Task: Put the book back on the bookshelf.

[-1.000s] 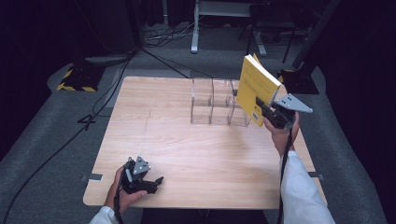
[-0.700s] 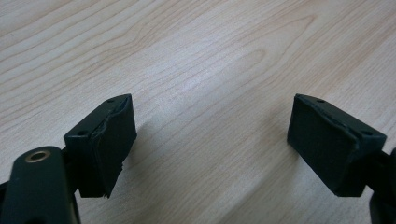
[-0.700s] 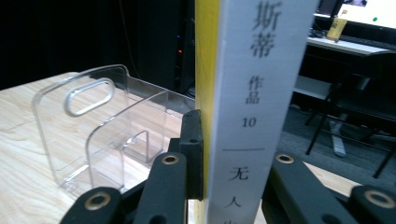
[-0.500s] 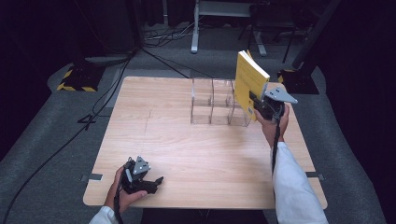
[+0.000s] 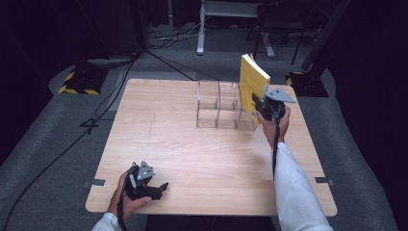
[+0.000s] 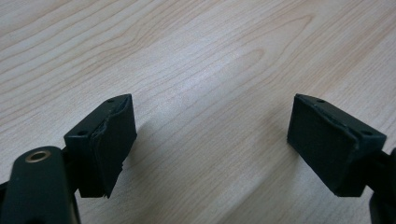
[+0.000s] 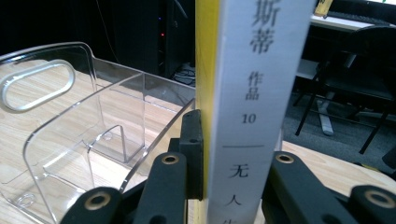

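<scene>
Clamping a yellow paperback book [image 5: 252, 85] by its spine, the right gripper [image 5: 265, 107] holds it upright above the rightmost slot of the clear acrylic divider rack [image 5: 216, 111]. The left gripper [image 5: 153, 188] rests on the wooden table [image 5: 216, 159], jaws spread and empty. Judging by this, the book is being shelved; next it likely needs lining up between the partitions and lowering straight.

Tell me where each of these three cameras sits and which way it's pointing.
High view: above the person's side, facing forward and down on the table; shows both forearms.
Left gripper view: rides the left claw, facing bare tabletop.
Right gripper view: rides the right claw, facing the yellow book and clear organizer.
High and right share book and organizer.
</scene>
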`<state>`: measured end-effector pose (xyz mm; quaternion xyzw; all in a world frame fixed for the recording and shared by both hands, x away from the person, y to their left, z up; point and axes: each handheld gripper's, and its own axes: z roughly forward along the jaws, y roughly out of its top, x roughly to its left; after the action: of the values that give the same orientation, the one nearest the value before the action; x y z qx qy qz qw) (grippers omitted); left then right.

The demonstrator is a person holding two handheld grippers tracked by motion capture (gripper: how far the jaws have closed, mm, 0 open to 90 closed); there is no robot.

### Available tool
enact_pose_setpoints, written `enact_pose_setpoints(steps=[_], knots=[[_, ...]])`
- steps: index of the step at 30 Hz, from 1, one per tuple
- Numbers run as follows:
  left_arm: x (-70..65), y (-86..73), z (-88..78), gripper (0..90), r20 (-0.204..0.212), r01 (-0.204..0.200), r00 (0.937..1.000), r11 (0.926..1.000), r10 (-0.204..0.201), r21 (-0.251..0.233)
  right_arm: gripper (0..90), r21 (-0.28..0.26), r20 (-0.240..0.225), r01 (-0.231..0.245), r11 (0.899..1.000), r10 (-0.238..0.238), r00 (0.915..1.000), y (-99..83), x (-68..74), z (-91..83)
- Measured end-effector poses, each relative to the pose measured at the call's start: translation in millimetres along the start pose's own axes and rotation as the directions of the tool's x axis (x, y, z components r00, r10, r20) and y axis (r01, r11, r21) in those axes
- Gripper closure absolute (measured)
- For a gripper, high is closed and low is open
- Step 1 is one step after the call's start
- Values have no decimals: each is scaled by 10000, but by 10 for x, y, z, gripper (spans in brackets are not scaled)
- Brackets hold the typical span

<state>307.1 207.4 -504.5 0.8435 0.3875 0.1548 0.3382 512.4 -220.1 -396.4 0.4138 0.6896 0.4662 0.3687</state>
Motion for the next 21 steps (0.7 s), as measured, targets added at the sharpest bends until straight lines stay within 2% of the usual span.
enact_pose_setpoints(steps=[6, 11, 16, 21], knots=[[-12, -4, 4, 160, 100, 107, 9999, 9999, -107, -43, 767, 160, 94, -16, 9999, 14, 10000, -80, 11, 100], [-12, -3, 2, 160, 115, 21, 9999, 10000, -20, -20, 766, 250, 147, -127, 9996, 123, 9998, -170, 22, 172], [-13, -5, 3, 160, 113, -27, 9999, 10000, 28, -55, 766, 266, 114, -279, 9993, 276, 9996, -231, 33, 205], [-17, -7, 1, 160, 164, -26, 9999, 10000, 27, -32, 764, 197, 127, -182, 9996, 179, 9998, -264, 84, 217]])
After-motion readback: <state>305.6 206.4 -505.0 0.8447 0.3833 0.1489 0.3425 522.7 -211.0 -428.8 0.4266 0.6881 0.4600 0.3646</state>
